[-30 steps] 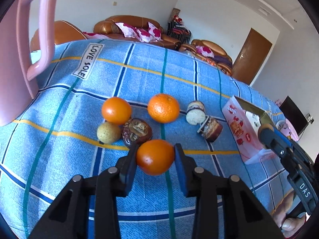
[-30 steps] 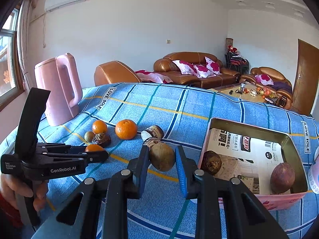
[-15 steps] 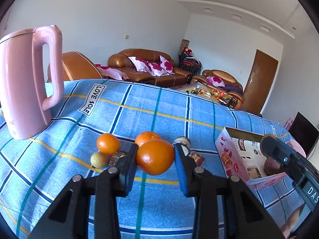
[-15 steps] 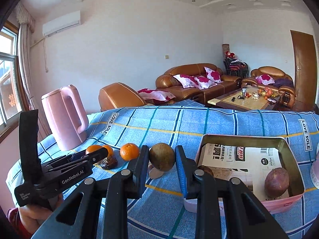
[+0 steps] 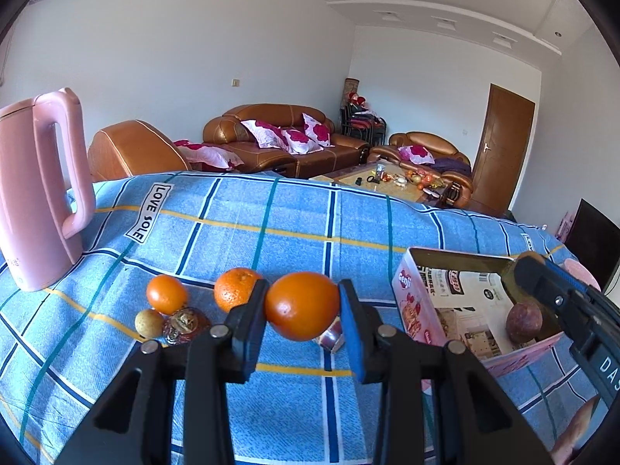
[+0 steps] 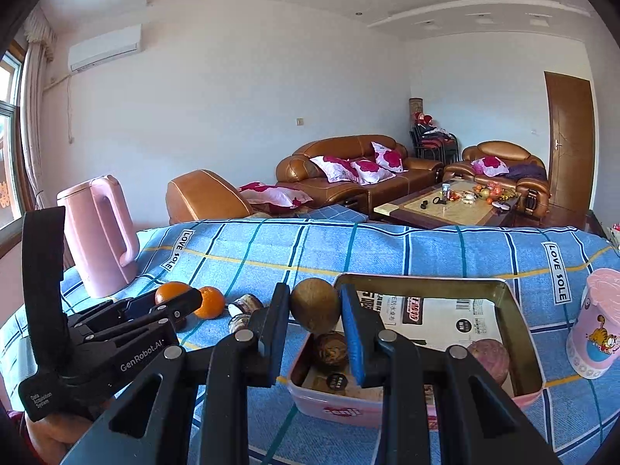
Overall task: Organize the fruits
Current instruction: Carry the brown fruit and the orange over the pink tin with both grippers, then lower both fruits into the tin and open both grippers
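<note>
Each wrist view looks forward along own fingers, close, angled slightly down across blue plaid cloth (image 5: 294,209) toward sofa (image 6: 348,170). Shared: pink box (image 5: 410,302), pink kettle (image 6: 97,240).

Blue plaid cloth (image 5: 294,217), pink kettle (image 5: 35,193), seemingly brown fruit (image 6: 314,304).
</note>
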Available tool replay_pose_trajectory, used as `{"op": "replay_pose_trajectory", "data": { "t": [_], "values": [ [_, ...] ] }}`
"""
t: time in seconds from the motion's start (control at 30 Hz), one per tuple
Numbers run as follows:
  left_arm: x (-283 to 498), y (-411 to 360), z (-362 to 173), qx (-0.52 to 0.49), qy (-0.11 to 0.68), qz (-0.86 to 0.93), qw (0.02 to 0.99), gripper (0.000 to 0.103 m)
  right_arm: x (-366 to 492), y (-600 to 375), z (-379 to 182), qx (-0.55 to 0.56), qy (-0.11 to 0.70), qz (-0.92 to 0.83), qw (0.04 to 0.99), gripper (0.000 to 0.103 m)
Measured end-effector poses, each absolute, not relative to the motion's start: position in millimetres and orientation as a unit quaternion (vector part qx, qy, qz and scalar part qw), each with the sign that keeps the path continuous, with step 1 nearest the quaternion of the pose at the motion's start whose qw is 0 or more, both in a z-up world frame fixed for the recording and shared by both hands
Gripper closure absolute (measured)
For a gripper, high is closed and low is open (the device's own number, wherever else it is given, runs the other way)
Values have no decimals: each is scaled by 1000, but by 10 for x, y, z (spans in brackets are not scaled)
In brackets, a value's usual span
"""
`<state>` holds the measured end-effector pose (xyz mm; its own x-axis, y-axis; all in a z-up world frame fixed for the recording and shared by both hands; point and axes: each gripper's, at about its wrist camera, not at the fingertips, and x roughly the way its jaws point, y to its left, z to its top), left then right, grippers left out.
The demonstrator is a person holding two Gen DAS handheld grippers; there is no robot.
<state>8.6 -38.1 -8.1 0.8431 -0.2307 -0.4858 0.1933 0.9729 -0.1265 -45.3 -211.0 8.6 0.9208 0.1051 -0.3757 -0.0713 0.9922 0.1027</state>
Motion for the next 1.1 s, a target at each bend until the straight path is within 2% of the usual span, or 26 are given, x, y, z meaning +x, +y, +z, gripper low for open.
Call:
{"op": "replay_pose_trajectory", "data": {
  "t": [0.7,1.1],
  "values": [
    [94,-1243,-3,14,238,-147,960,66,-427,-2936,47,54,200,-37,978,74],
    [166,-1777,-80,71,241,-148,957,66,-287,-3194,-89,55,238,-65,968,74]
  ]
}}
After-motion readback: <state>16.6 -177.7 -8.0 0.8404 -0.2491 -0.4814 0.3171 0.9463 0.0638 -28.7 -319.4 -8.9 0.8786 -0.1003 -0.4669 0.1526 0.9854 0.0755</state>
